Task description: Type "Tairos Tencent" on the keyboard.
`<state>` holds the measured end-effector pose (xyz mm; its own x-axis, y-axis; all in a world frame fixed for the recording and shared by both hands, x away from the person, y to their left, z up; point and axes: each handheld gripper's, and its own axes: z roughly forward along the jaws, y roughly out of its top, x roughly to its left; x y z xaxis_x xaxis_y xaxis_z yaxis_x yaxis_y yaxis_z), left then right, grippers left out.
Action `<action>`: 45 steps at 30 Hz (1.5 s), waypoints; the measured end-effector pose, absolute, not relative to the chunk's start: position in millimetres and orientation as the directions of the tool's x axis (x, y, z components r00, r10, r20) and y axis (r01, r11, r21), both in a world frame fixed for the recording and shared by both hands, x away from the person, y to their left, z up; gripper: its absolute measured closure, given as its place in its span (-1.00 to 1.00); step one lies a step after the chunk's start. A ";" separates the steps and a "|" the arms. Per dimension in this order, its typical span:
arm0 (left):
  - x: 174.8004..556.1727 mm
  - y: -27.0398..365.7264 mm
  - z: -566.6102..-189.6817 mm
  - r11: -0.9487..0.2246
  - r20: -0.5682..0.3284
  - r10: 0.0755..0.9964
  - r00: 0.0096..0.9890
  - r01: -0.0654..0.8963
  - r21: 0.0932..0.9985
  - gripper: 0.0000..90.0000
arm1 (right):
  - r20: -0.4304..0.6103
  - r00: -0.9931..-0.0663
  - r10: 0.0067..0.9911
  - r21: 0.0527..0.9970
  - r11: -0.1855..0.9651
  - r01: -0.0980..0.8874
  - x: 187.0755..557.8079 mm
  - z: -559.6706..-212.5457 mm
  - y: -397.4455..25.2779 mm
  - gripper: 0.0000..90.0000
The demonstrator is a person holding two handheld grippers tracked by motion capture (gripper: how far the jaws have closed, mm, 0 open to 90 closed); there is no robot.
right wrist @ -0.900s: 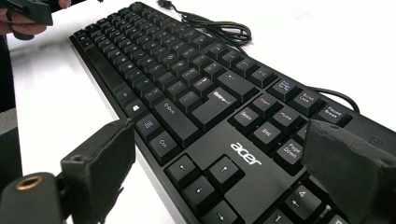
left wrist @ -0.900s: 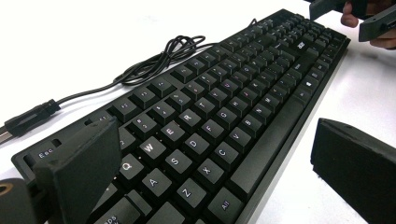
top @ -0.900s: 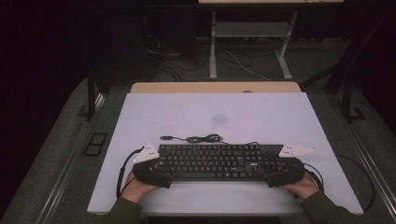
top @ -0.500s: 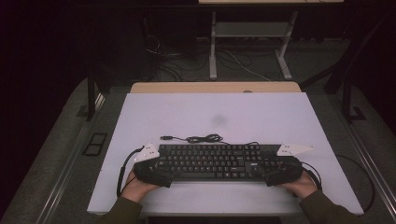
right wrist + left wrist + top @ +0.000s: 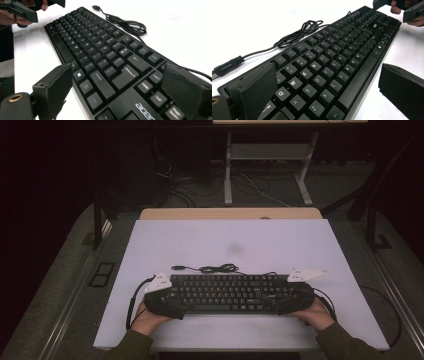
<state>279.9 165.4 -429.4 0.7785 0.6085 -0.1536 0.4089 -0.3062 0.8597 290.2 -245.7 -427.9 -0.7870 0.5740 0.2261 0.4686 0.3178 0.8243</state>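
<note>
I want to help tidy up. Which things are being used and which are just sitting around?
Being used:
keyboard
left tool
right tool
keyboard cable

Just sitting around:
wooden desk behind the table
cables on the floor

The Acer keyboard is black with pale lettering, its coiled USB cable black too, on a plain white tabletop.

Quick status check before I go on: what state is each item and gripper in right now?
keyboard: flat on the table, keys up, a gripper at each end
keyboard cable: loosely bundled behind it, plug free, unplugged
left gripper: open, jaws straddling the left end
right gripper: open, jaws straddling the right end
table: white top
</note>
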 end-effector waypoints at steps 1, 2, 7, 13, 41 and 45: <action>280.4 165.5 -429.3 -0.308 -0.152 0.608 0.779 0.408 0.860 -0.98 | 0.226 -0.788 0.572 0.824 0.319 0.468 291.1 -427.6 -244.6 -0.79; 280.6 165.2 -429.4 -0.305 -0.153 0.608 0.779 0.408 0.860 -0.98 | 0.226 -0.788 0.572 0.824 0.319 0.468 291.1 -427.6 -244.6 -0.79; 282.2 163.1 -429.2 -0.302 -0.155 0.608 0.779 0.408 0.862 -0.98 | 0.225 -0.796 0.562 0.829 0.319 0.459 295.1 -425.9 -238.6 -0.79; 285.0 162.0 -428.3 -0.302 -0.156 0.606 0.780 0.407 0.862 -0.98 | 0.229 -0.797 0.559 0.829 0.317 0.461 298.5 -425.7 -232.4 -0.79; 298.4 149.5 -427.1 -0.303 -0.148 0.608 0.780 0.400 0.865 -0.97 | 0.234 -0.808 0.541 0.826 0.328 0.459 310.4 -426.7 -213.8 -0.78; 300.4 149.0 -426.9 -0.293 -0.153 0.612 0.776 0.402 0.867 -0.97 | 0.228 -0.813 0.536 0.824 0.338 0.454 311.7 -427.0 -209.5 -0.78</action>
<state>300.4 149.0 -426.9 0.7758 0.6122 -0.1530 0.4024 -0.2932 0.8672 311.7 -209.5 -427.0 -0.8127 0.5362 0.2281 0.4542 0.3378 0.8244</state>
